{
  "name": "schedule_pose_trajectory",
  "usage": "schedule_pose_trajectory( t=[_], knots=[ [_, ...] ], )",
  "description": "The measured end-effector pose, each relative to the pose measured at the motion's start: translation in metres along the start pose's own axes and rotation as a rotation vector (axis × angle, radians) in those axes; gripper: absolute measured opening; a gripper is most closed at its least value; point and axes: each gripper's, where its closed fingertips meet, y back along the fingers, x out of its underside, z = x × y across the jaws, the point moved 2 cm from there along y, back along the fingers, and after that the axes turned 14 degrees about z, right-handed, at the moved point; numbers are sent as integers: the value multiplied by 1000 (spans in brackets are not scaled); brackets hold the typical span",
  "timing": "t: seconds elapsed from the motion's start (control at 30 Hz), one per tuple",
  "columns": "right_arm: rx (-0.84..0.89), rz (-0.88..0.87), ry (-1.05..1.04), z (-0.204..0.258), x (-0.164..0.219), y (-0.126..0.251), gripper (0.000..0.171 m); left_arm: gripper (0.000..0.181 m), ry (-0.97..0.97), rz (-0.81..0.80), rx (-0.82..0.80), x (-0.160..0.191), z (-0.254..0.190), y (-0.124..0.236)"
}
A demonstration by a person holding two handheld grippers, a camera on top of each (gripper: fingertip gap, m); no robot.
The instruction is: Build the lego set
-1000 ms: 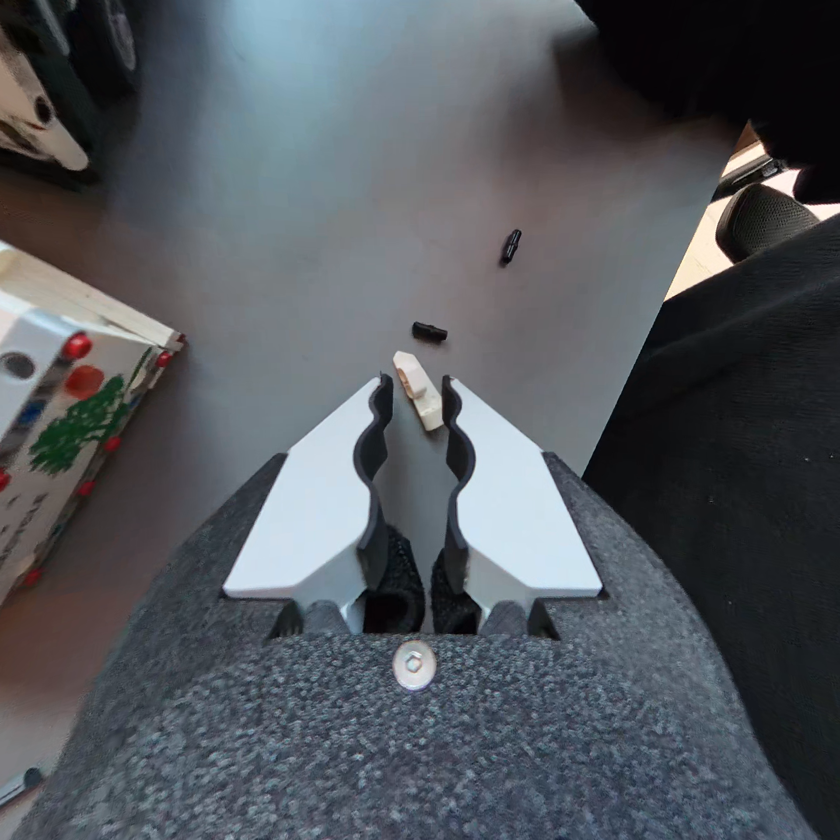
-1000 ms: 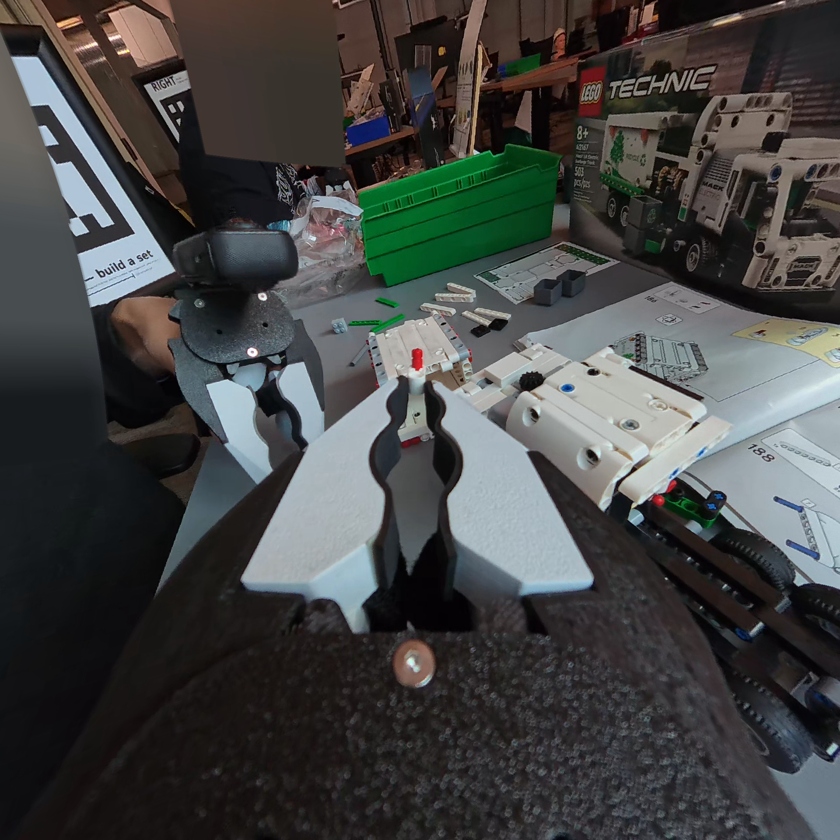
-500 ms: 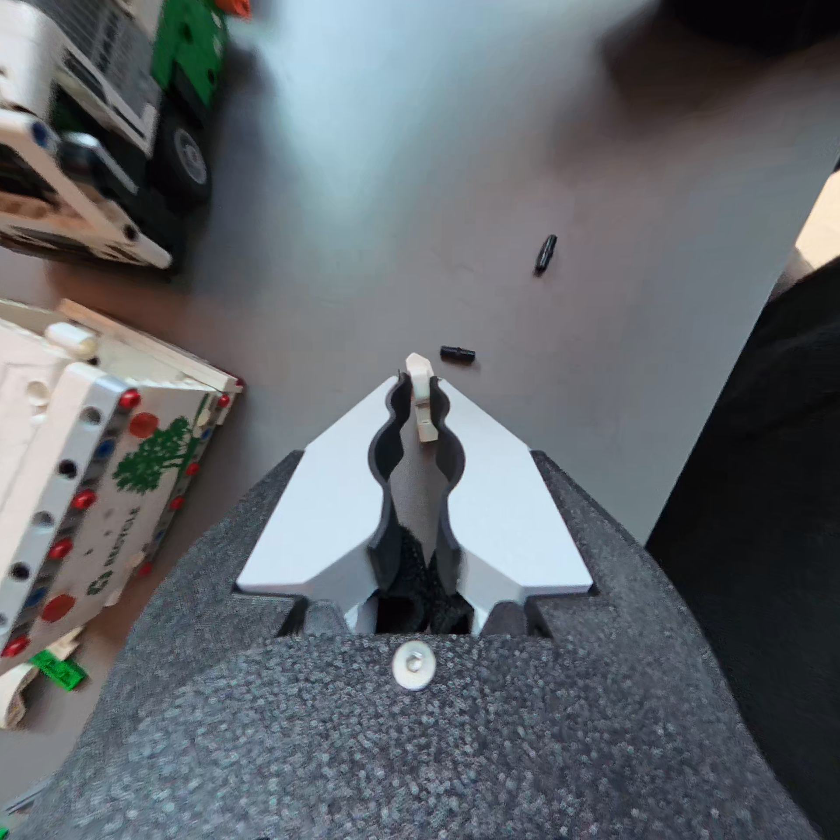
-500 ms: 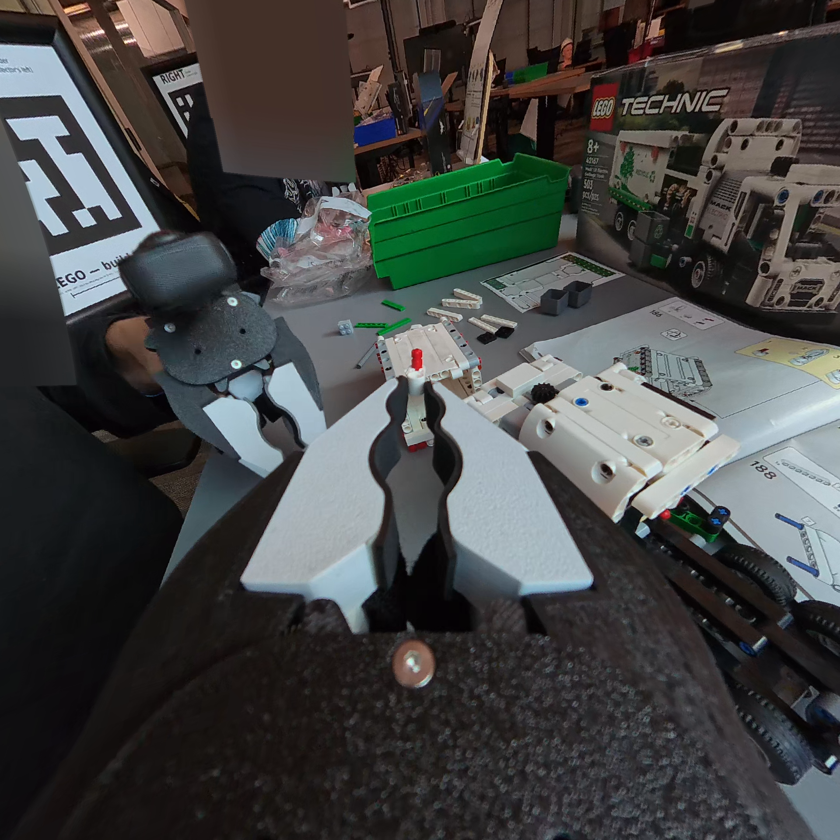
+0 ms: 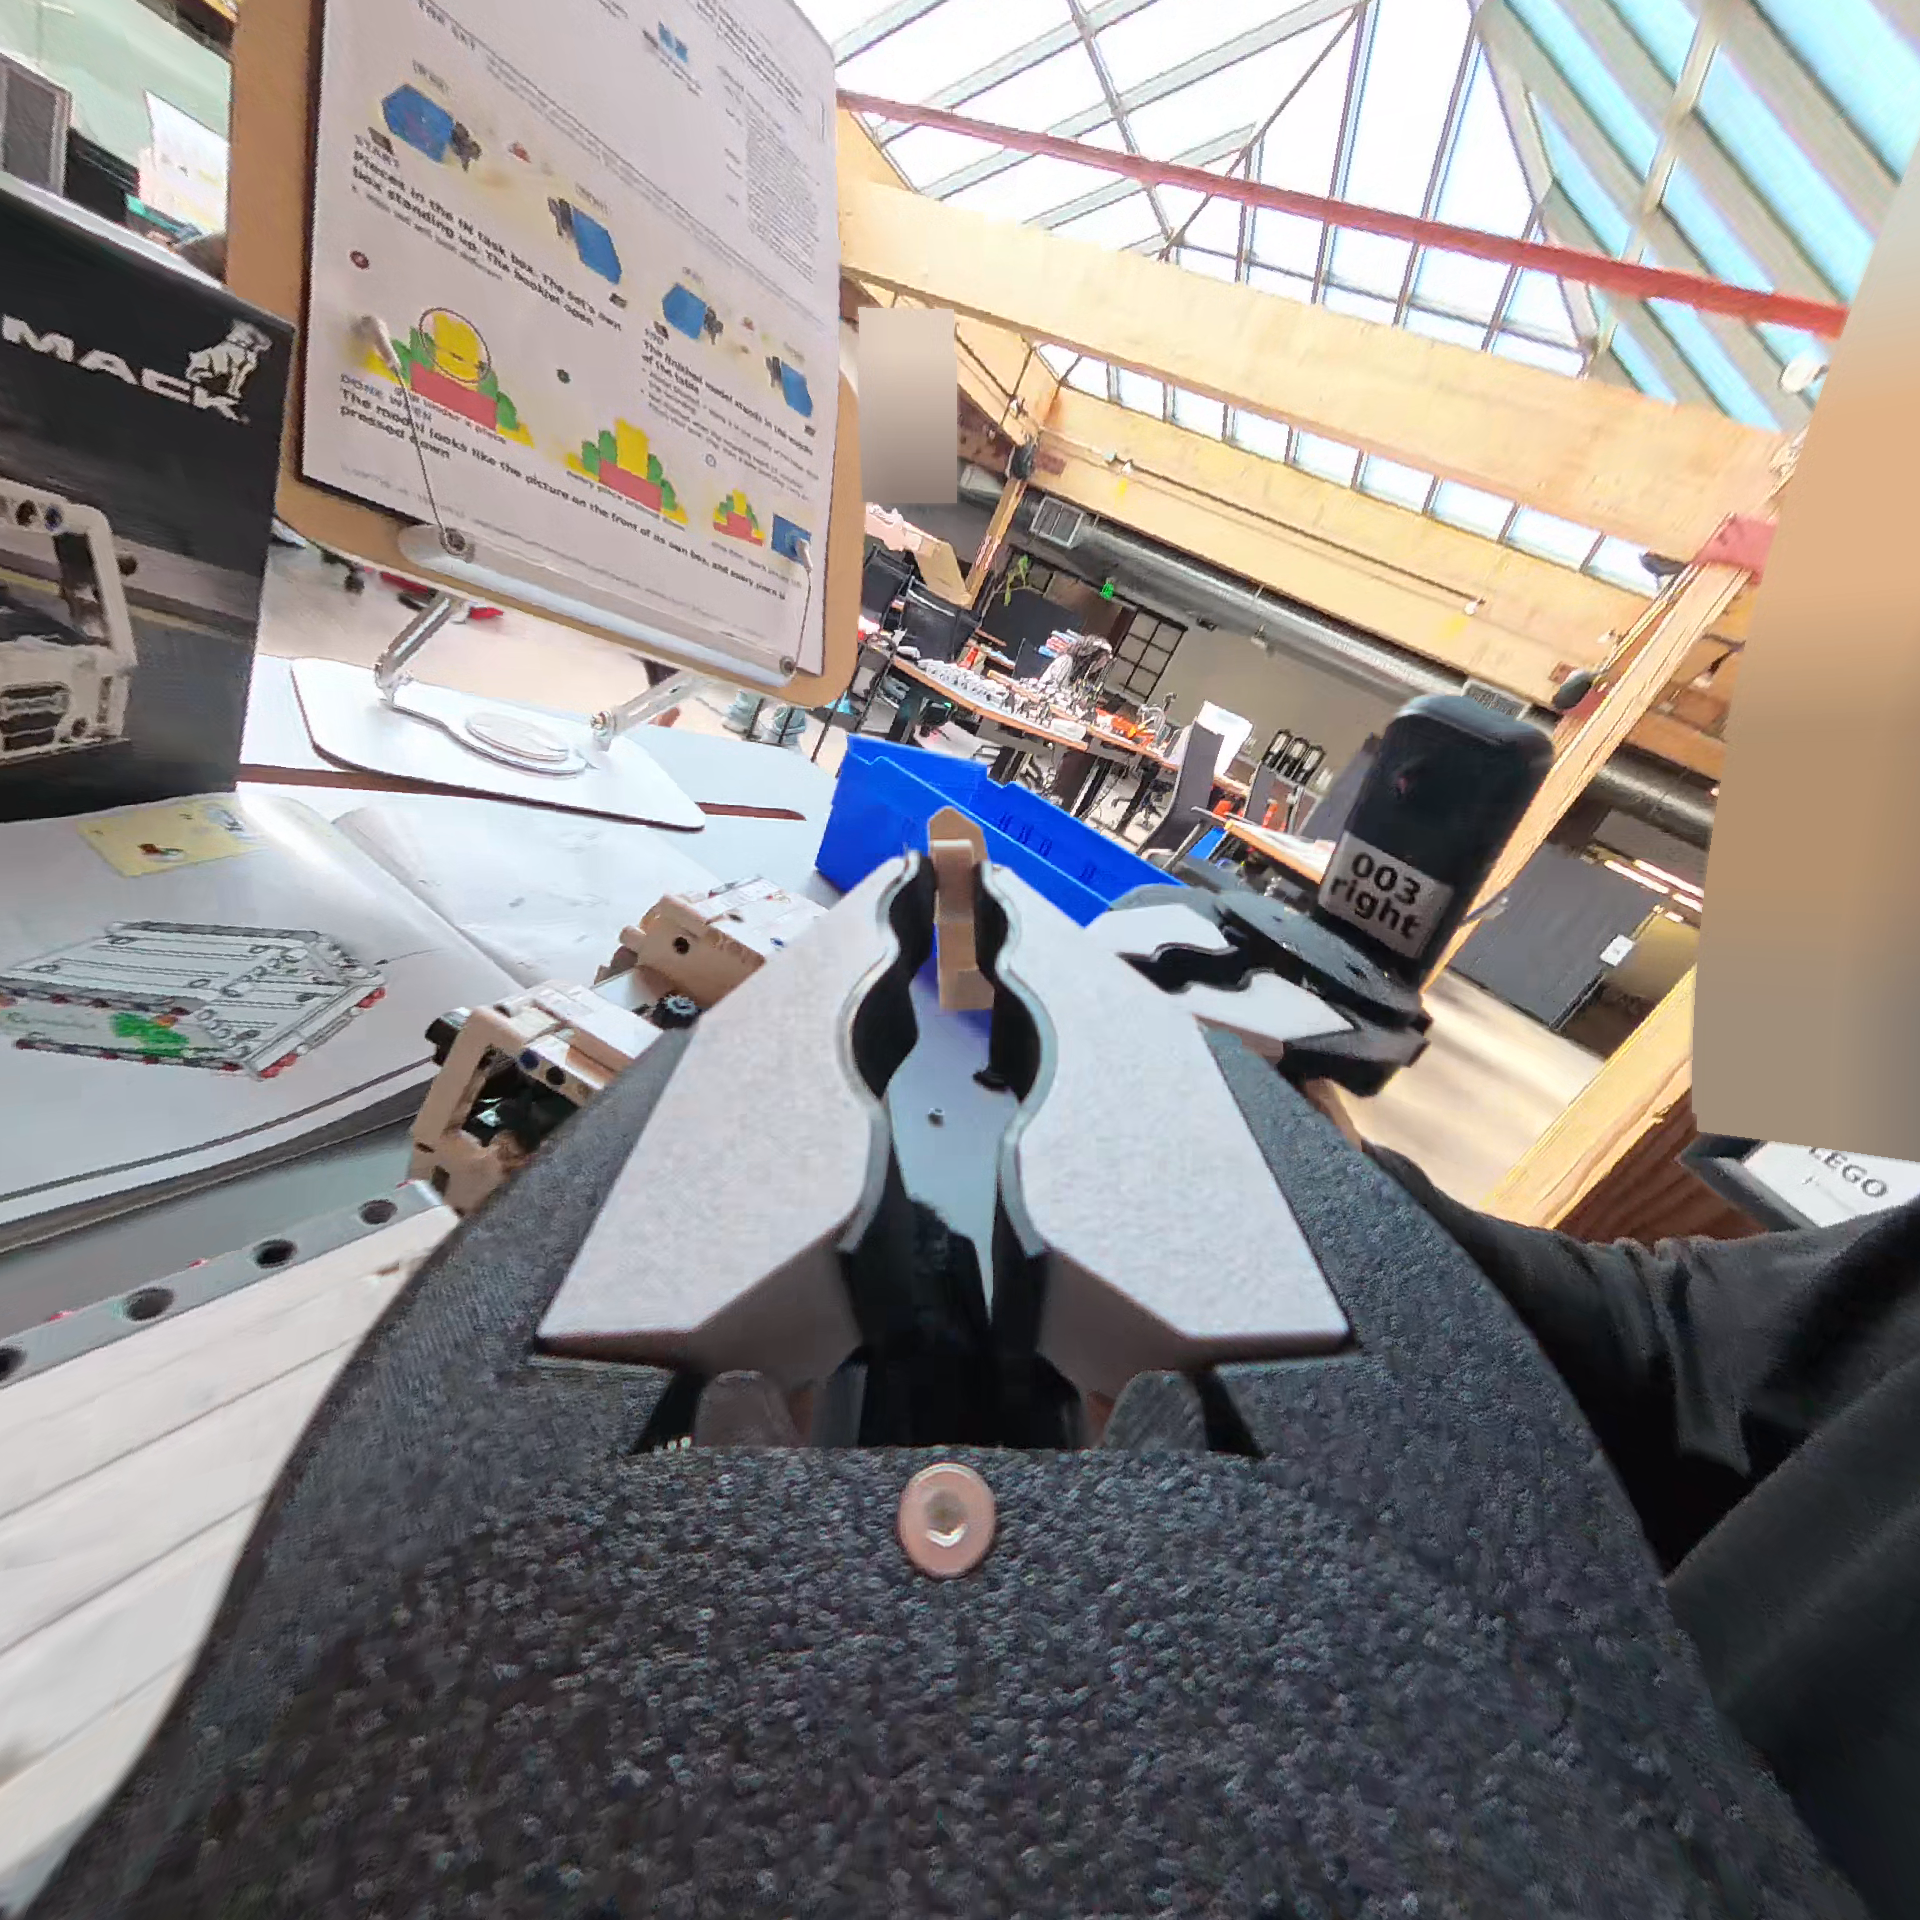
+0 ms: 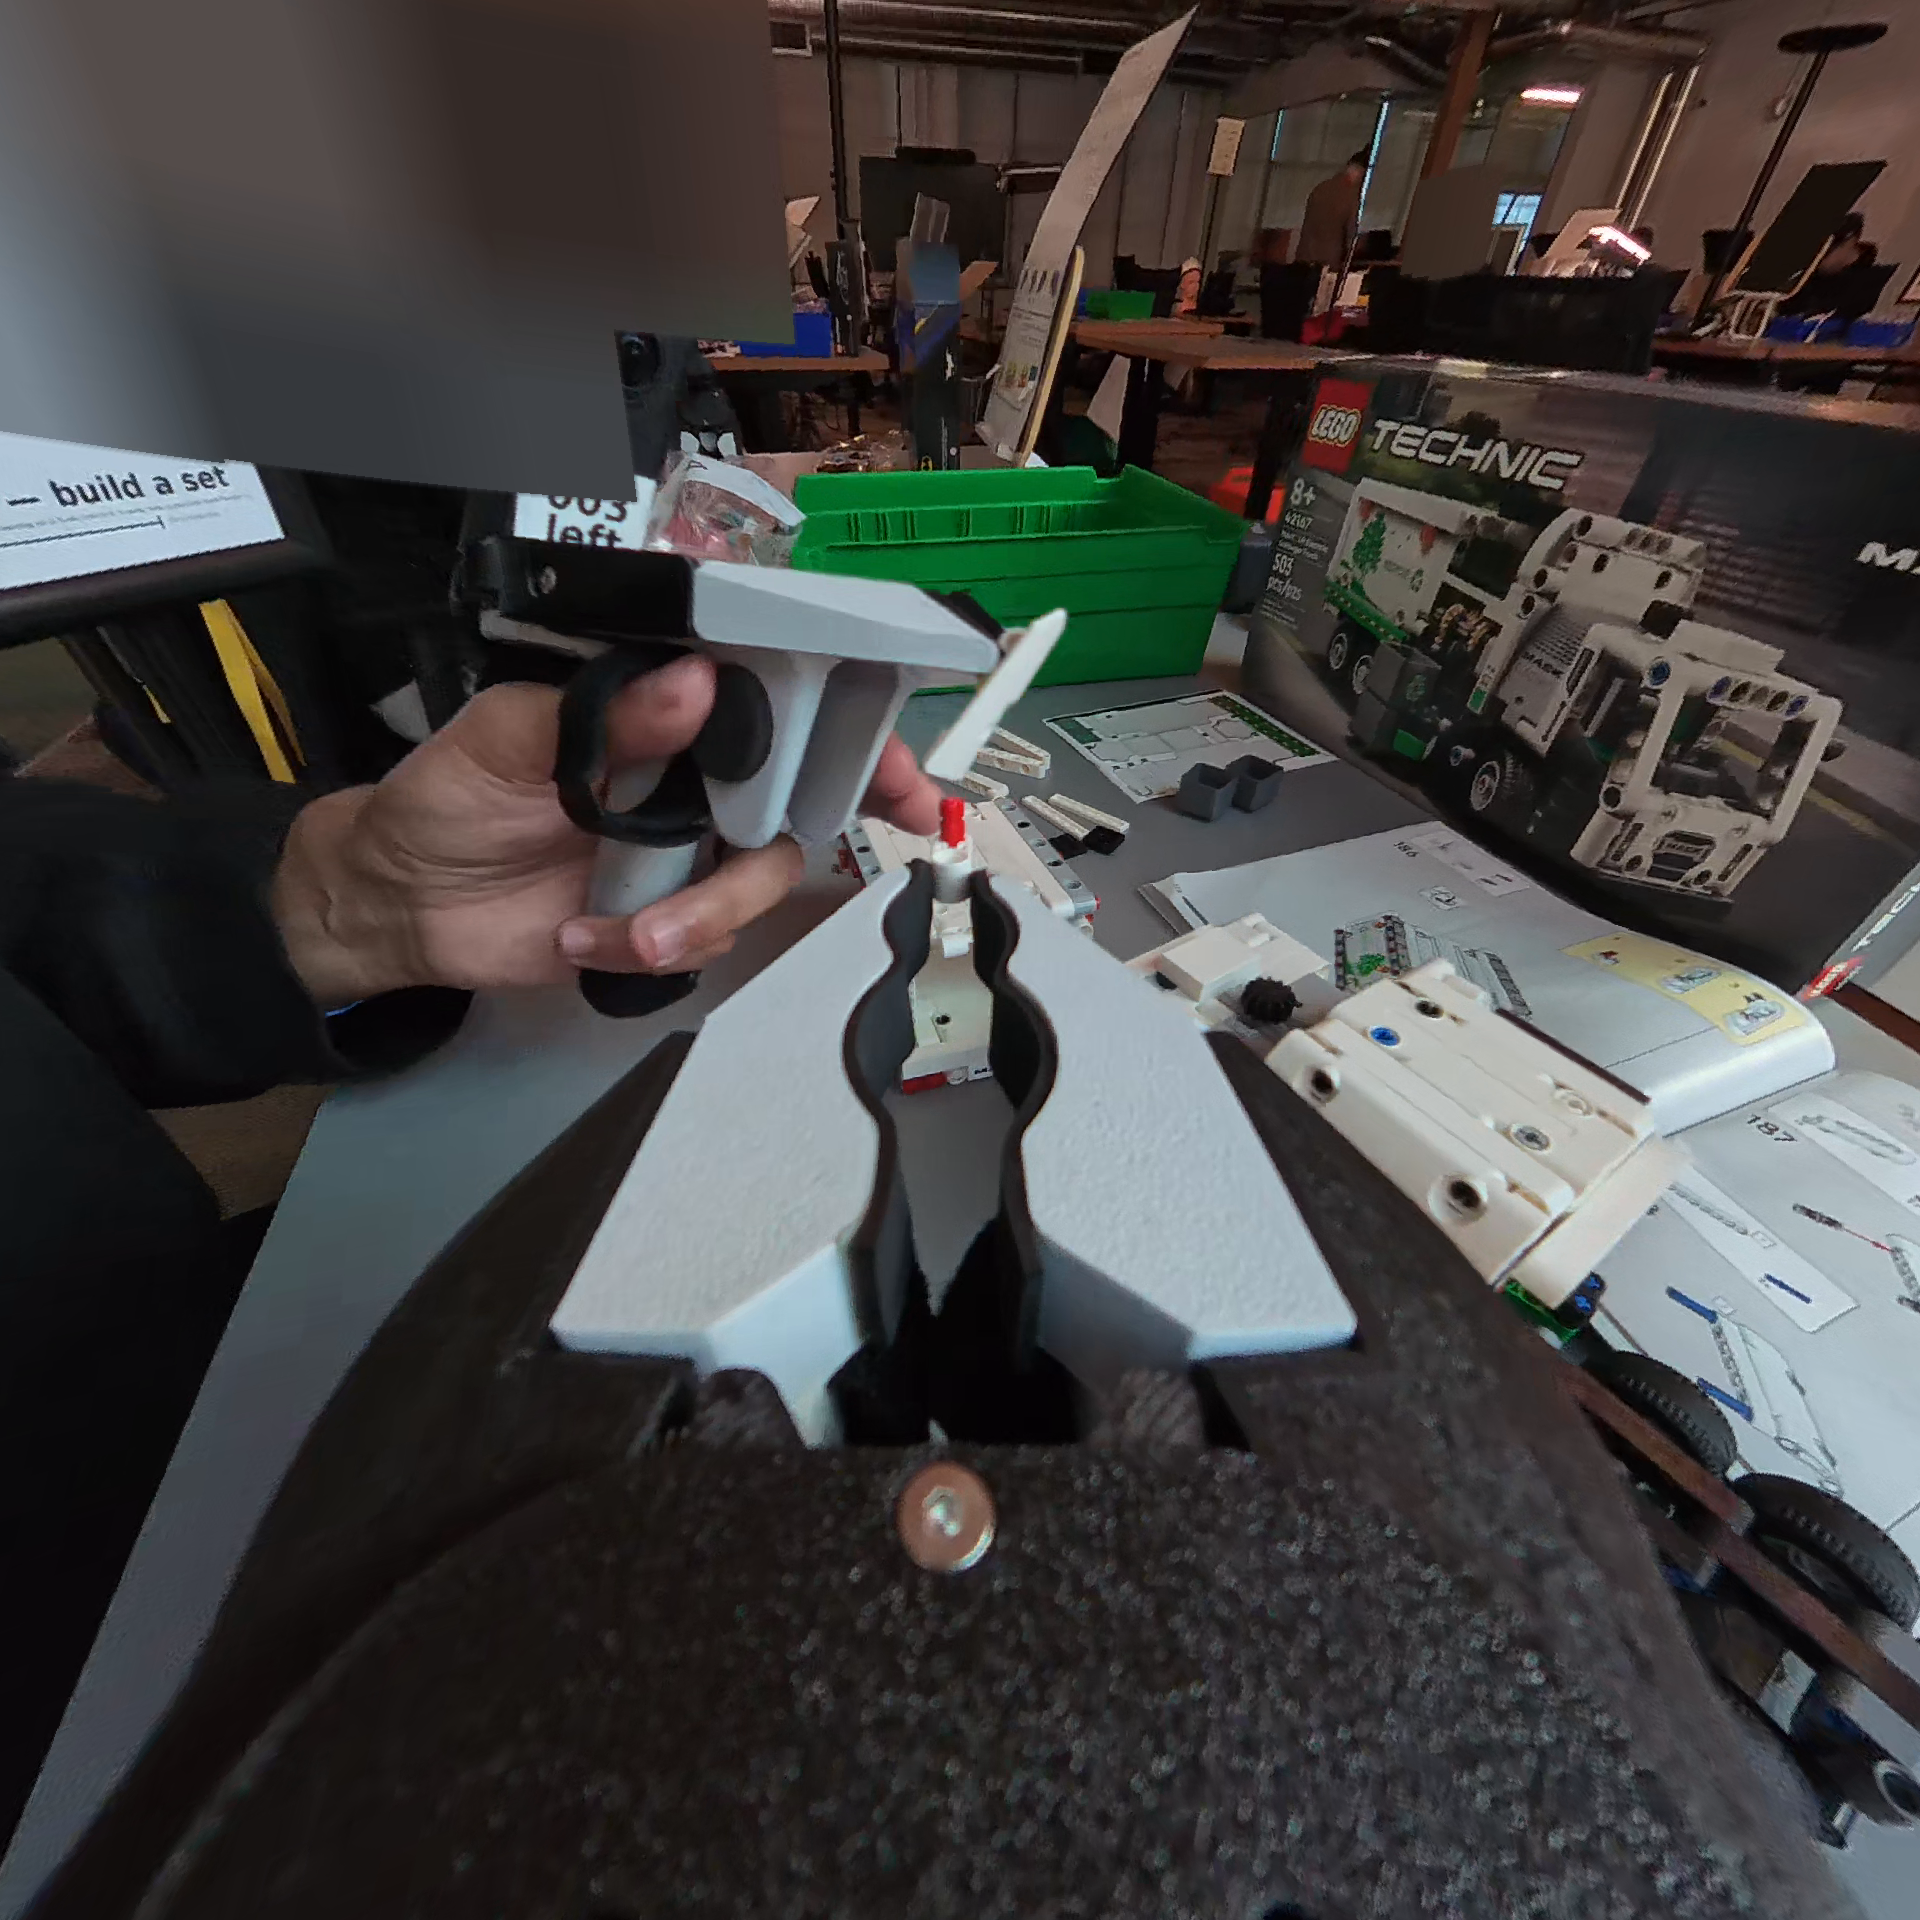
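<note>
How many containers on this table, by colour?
Green bin: 1 (could be a nested stack, counted as one)
Blue bin: 1
Small grey boxes: 2
Total: 4

Right tongs (image 6: 948,902) around white assembly (image 6: 940,1003)

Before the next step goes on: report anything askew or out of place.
Nothing looks broken or spilled. The white piece sits slanted in the left gripper, pinched by one end. The right gripper grips a small white assembly with a red pin.
</note>
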Motion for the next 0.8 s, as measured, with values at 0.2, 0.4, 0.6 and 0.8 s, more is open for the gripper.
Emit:
schedule_pose_trajectory(
  t=[0.2, 0.4, 0.6, 0.8],
  knots=[
    [-6, 27, -86, 0, 7, -9, 6, 4, 39, -81, 4, 0, -4, -8],
    [11, 15, -123, -1, 6, -9, 5, 4, 37, -85, -49, 8, -5, -19],
    [33, 23, -158, -6, 9, -10, 6, 4, -16, -80, -133, 11, -4, -22],
    [32, 33, -174, -5, 10, -11, 6, 4, -63, -98, -206, 10, -3, -19]
  ],
)
